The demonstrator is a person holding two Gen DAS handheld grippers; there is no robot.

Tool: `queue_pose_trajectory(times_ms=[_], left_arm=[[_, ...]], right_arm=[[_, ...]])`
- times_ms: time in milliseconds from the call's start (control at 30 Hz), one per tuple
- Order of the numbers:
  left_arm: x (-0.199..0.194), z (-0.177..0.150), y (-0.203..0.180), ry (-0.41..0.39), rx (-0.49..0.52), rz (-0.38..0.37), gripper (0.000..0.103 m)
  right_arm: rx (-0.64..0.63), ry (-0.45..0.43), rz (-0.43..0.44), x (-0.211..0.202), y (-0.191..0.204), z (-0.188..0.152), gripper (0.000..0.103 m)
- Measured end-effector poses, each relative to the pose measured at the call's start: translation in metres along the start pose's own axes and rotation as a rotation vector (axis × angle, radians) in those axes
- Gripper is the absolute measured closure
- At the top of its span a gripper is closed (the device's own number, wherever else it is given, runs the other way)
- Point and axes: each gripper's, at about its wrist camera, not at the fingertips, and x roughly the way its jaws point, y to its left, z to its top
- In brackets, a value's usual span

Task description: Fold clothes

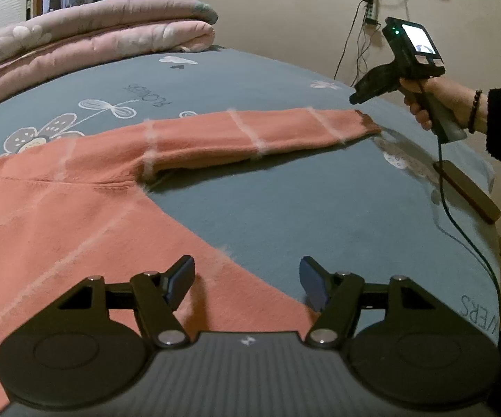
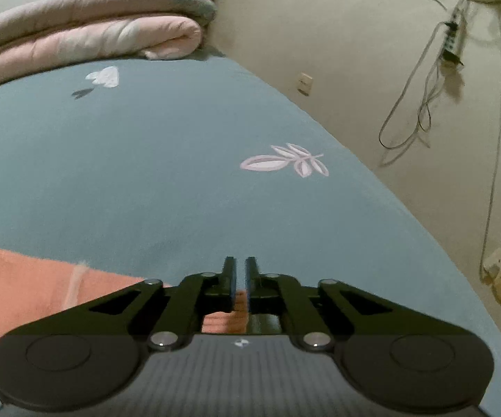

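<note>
- Jaws of the left gripper [image 1: 247, 283] are spread wide and grasp nothing; they hang just above the side edge of a pink sweater [image 1: 76, 215].
- Jaws of the right gripper [image 2: 239, 279] are drawn almost together with only a narrow slit between them; pink fabric shows below that slit, but whether the cuff is pinched cannot be told.
- In the left wrist view the right gripper [image 1: 359, 95] is seen held in a hand [image 1: 434, 104] right at the tip of the outstretched sleeve [image 1: 257, 132].
- The sweater is laid flat on a blue floral bedsheet [image 1: 285, 208], body toward the left, one sleeve stretched straight out to the side; no fold is seen in the visible part.
- The step in hand is judged to be the sleeve: its cuff [image 1: 368, 123] is being met by the right gripper.
- If the cuff is indeed gripped, a carry of the sleeve across the body would be called for, with the fabric kept from dragging.
- The knit is salmon pink, crossed by pale fuzzy stripes, and looks soft and limp.
- A folded pink quilt [image 1: 94, 34] is stacked at the far end of the bed.
</note>
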Motion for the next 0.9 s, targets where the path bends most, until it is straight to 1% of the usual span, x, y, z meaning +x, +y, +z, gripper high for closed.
queue_pose_trajectory(times_ms=[67, 133, 167, 200, 267, 367, 433, 500, 567, 633, 700, 833, 867, 900], left_arm=[[-0.001, 0.0, -0.001, 0.0, 0.003, -0.004, 0.035], [-0.004, 0.0, -0.001, -0.005, 0.007, -0.009, 0.035], [-0.006, 0.0, -0.001, -0.009, 0.008, -0.01, 0.035], [-0.009, 0.0, -0.001, -0.014, 0.008, -0.011, 0.031], [-0.015, -0.001, -0.001, -0.03, 0.003, -0.012, 0.029], [-0.02, -0.003, 0.002, -0.036, -0.009, -0.021, 0.029], [-0.021, -0.004, 0.005, -0.034, -0.013, -0.026, 0.029], [-0.023, -0.006, 0.008, -0.032, -0.016, -0.032, 0.029], [-0.024, -0.007, 0.012, -0.03, -0.019, -0.038, 0.025], [-0.025, -0.008, 0.015, -0.027, -0.023, -0.043, 0.024], [-0.027, -0.01, 0.018, -0.025, -0.026, -0.049, 0.024], [-0.026, -0.014, 0.023, -0.025, -0.03, -0.05, 0.024], [-0.026, -0.015, 0.025, -0.026, -0.03, -0.049, 0.024], [-0.025, -0.017, 0.026, -0.026, -0.031, -0.047, 0.024]], right_arm=[[-0.001, -0.004, 0.038, -0.007, 0.003, 0.001, 0.091], [0.002, -0.016, 0.109, -0.018, 0.011, 0.004, 0.084], [-0.01, -0.024, 0.153, -0.024, 0.019, 0.006, 0.073], [-0.035, -0.031, 0.192, -0.03, 0.029, 0.008, 0.064], [-0.108, -0.046, 0.27, -0.041, 0.057, 0.013, 0.062], [-0.245, -0.066, 0.379, -0.053, 0.113, 0.019, 0.06], [-0.319, -0.071, 0.427, -0.053, 0.148, 0.022, 0.059], [-0.382, -0.067, 0.452, -0.046, 0.183, 0.025, 0.059], [-0.432, -0.06, 0.48, -0.036, 0.213, 0.029, 0.06], [-0.468, -0.045, 0.525, -0.026, 0.239, 0.032, 0.061], [-0.507, -0.025, 0.56, -0.02, 0.258, 0.033, 0.061], [-0.582, 0.008, 0.59, -0.012, 0.281, 0.03, 0.061], [-0.591, 0.013, 0.599, -0.01, 0.284, 0.03, 0.064], [-0.59, 0.015, 0.61, -0.01, 0.284, 0.031, 0.08]])
